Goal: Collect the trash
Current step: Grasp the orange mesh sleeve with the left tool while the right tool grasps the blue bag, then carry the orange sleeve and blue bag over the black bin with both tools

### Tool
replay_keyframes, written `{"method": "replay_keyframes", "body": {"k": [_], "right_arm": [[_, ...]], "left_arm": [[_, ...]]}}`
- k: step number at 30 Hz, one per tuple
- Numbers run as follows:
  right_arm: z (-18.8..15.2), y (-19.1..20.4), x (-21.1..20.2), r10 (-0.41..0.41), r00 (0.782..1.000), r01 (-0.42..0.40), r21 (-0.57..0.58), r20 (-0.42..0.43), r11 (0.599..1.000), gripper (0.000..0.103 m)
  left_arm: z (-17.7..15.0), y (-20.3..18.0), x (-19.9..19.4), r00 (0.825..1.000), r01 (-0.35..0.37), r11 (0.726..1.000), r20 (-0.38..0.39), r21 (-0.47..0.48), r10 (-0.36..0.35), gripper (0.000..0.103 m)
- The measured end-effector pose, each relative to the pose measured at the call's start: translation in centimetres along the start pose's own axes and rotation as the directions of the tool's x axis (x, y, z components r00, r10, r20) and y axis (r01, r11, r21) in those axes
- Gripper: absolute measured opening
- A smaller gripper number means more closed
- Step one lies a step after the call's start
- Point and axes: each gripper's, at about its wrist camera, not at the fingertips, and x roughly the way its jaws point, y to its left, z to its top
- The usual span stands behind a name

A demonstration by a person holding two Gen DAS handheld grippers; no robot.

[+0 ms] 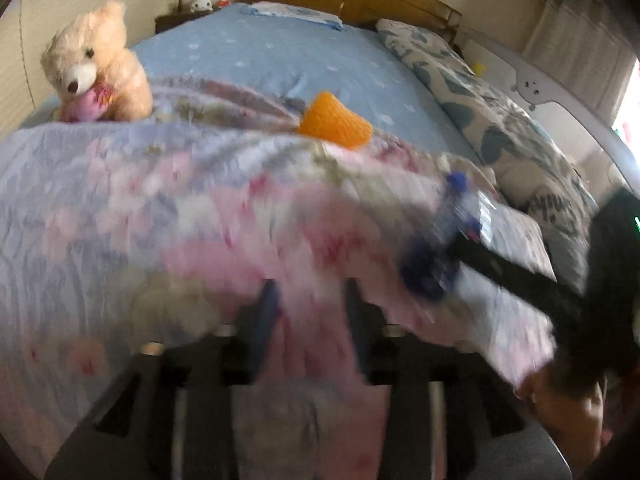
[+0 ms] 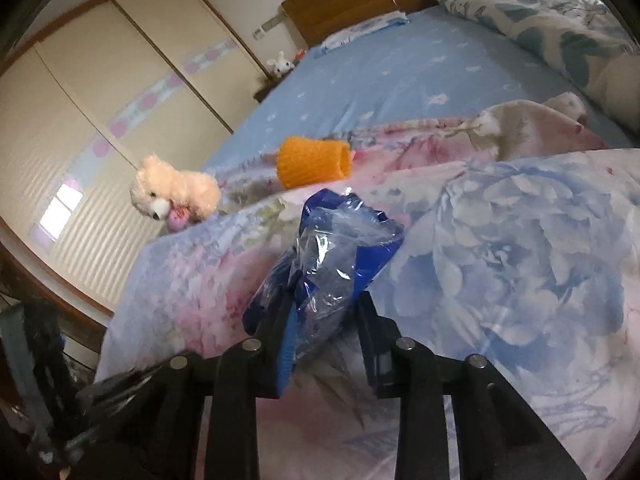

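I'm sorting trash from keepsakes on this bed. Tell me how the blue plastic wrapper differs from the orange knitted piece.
The blue plastic wrapper is crinkled, glossy and partly see-through; the orange knitted piece is fuzzy and opaque. The wrapper sits between the fingers of the right gripper; the knitted piece lies free on the floral quilt, farther up the bed. The wrapper is shapeless; the knitted piece is a short open tube. Both are on the quilt.

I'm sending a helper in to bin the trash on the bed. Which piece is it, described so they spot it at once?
Start from the bed with the wooden headboard, then come down to the floral quilt at the near end. The trash is the crumpled clear-and-blue plastic wrapper lying on it, between the fingers of the right gripper. Unlike the orange knitted cup and teddy bear beyond, it is shiny and see-through.
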Motion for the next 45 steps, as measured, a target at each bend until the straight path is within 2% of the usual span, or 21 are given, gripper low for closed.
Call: {"method": "replay_keyframes", "body": {"k": [3, 5, 10, 15, 16, 17, 19, 20, 22, 30, 35, 38, 45], "right_arm": [[-0.5, -1.2, -2.0, -0.001, 0.999, 0.0, 0.019, 0.048, 1.0, 0.026], [-0.9, -2.0, -3.3, -0.004, 0.997, 0.001, 0.035, 0.073, 0.999, 0.026], [-2.0, -4.0, -5.8, 0.012, 0.993, -0.023, 0.09, 0.117, 0.996, 0.026], [-1.7, -4.1, -5.5, 0.009, 0.993, -0.019, 0.091, 0.117, 0.996, 0.026], [-1.6, -3.8, -5.5, 0.0, 0.993, -0.009, 0.074, 0.117, 0.997, 0.026], [-1.6, -3.3, -5.4, -0.007, 0.993, 0.001, 0.053, 0.115, 0.999, 0.026], [-1.7, -2.8, -5.1, -0.011, 0.994, 0.008, 0.029, 0.105, 1.0, 0.026], [-1.7, -2.9, -5.1, -0.008, 0.995, 0.005, 0.032, 0.104, 0.999, 0.026], [-1.6, -3.3, -5.1, -0.007, 0.994, 0.001, 0.051, 0.109, 0.999, 0.026], [-1.6, -3.4, -5.3, -0.004, 0.992, -0.004, 0.062, 0.127, 0.998, 0.026], [-2.7, -3.8, -6.8, -0.02, 0.991, 0.007, 0.097, 0.13, 0.995, 0.026], [-4.3, -4.2, -8.9, -0.004, 0.991, -0.013, 0.129, 0.131, 0.992, 0.026], [-7.9, -3.8, -15.2, -0.007, 0.991, -0.005, 0.087, 0.135, 0.996, 0.026]], "left_arm": [[2.4, -0.6, 1.7, 1.0, -0.017, 1.0, 0.012, 0.012, 0.017, 0.05], [4.5, -1.3, 3.4, 0.999, -0.029, 0.999, 0.018, 0.021, 0.028, 0.061], [8.8, -2.9, 7.4, 0.997, -0.07, 0.997, 0.019, 0.042, 0.07, 0.077], [12.1, -4.0, 11.1, 0.994, -0.112, 0.99, 0.003, 0.081, 0.112, 0.078], [12.4, -4.1, 11.8, 0.993, -0.116, 0.989, 0.0, 0.089, 0.116, 0.075], [12.5, -4.1, 12.1, 0.993, -0.114, 0.989, -0.003, 0.099, 0.115, 0.049], [12.5, -4.2, 13.2, 0.994, -0.093, 0.989, -0.04, 0.118, 0.099, 0.006], [12.3, -4.0, 13.4, 0.994, -0.086, 0.99, -0.055, 0.113, 0.092, 0.006], [12.0, -3.8, 12.8, 0.996, -0.087, 0.991, -0.028, 0.107, 0.09, 0.005], [8.8, -4.3, 4.6, 0.997, 0.013, 0.996, 0.081, 0.084, -0.02, 0.004], [4.8, -4.7, -1.0, 0.991, 0.073, 0.995, 0.108, 0.064, -0.08, 0.004], [1.5, -5.2, -3.6, 0.987, 0.12, 0.992, 0.099, 0.036, -0.123, 0.004], [-5.1, -7.8, -7.5, 0.98, 0.188, 0.982, 0.067, 0.022, -0.19, 0.004]]}}
